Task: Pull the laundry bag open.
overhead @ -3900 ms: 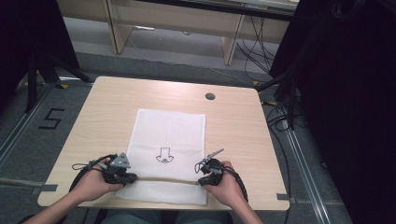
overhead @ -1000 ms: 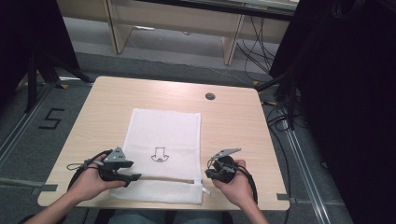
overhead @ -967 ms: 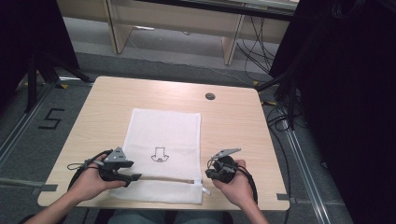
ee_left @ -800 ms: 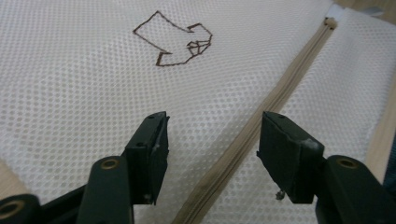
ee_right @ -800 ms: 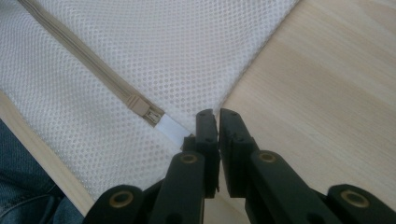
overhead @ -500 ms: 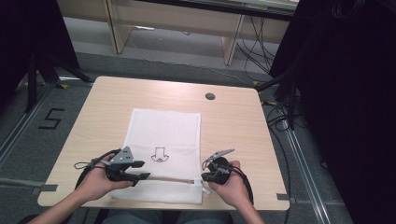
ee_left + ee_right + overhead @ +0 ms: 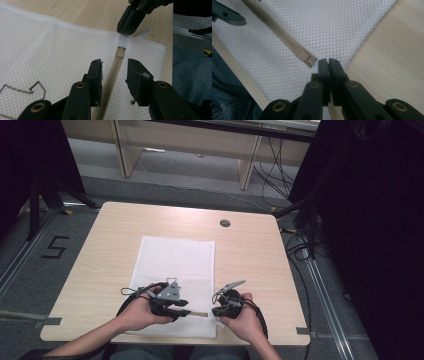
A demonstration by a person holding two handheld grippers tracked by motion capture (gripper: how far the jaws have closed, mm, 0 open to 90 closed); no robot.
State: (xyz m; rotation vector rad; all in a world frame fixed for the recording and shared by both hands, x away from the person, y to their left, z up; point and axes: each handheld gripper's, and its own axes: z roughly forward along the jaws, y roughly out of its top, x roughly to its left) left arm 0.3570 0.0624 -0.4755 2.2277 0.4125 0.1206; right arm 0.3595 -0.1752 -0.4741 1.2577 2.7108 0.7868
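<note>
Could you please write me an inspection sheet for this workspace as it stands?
Surface: light wooden table with a round cable hole.
Job's things: white mesh bag lying flat; its beige zipper runs along the near edge, with the slider next to the white tab.
Clutter: nothing seen.
Grippers: left gripper has its jaws either side of the zipper, just closing, not yet pressing on it; right gripper has its jaws shut on the white tab.
Cables: gripper cable loops by the left hand; floor cables lie beyond the table.
Surroundings: grey floor with a "5" mark, dark curtains at both sides.
</note>
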